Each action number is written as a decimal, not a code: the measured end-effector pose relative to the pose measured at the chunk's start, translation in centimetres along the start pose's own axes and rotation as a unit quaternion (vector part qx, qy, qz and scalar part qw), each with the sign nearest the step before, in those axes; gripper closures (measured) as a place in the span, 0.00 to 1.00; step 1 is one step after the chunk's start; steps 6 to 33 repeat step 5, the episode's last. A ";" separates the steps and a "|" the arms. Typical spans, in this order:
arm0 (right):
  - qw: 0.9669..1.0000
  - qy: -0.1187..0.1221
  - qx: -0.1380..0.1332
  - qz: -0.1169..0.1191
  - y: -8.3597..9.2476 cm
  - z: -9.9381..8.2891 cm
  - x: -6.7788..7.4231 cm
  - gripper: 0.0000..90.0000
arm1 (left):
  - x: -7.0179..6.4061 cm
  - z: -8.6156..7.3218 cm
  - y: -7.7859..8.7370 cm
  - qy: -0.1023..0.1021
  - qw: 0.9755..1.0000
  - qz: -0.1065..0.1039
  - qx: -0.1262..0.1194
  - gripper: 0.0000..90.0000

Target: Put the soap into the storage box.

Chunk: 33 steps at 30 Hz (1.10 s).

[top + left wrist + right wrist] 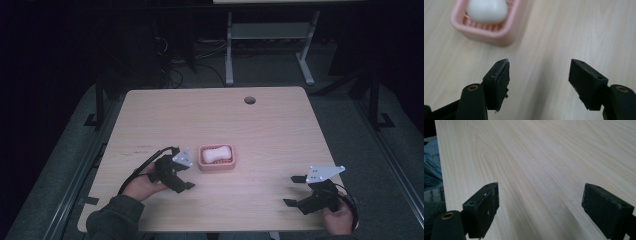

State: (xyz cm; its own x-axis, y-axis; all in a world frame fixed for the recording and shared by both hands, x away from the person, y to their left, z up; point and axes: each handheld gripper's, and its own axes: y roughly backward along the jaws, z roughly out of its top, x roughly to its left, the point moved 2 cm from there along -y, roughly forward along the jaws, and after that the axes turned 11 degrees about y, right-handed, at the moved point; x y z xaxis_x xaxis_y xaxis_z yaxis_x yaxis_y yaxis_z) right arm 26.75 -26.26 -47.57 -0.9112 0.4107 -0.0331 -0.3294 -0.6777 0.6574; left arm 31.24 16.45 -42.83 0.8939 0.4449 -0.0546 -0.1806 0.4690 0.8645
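A pink soap dish (216, 165) sits near the middle of the wooden table (215, 120) and holds a white bar of soap (216, 153). My left gripper (189, 175) is just left of the dish, open, with nothing between its jaws. In the left gripper view the dish (499, 37) and soap (487, 10) lie ahead and to the left of the open gripper (539, 75). My right gripper (293, 190) rests near the table's front right, open and pointing left. In the right gripper view its jaws stand wide apart around the gripper (540, 195) over bare wood.
A round cable hole (249, 100) is at the table's far edge. Another table's white legs (229, 50) stand on the dark floor beyond. Blue trouser cloth (431, 170) shows past the table's near edge in the right gripper view.
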 end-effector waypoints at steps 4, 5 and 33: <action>1.000 -0.001 0.001 -0.001 0.0 0.0 0.0 0.16 | -1.1 -2.7 0.8 0.004 1.000 0.002 -0.007 0.35; 1.000 -0.001 0.001 -0.002 0.0 0.0 0.1 0.16 | -1.1 -2.7 0.8 0.004 1.000 0.002 -0.007 0.35; 1.000 -0.001 0.001 -0.002 0.0 0.0 0.1 0.16 | -1.1 -2.7 0.8 0.004 1.000 0.002 -0.007 0.35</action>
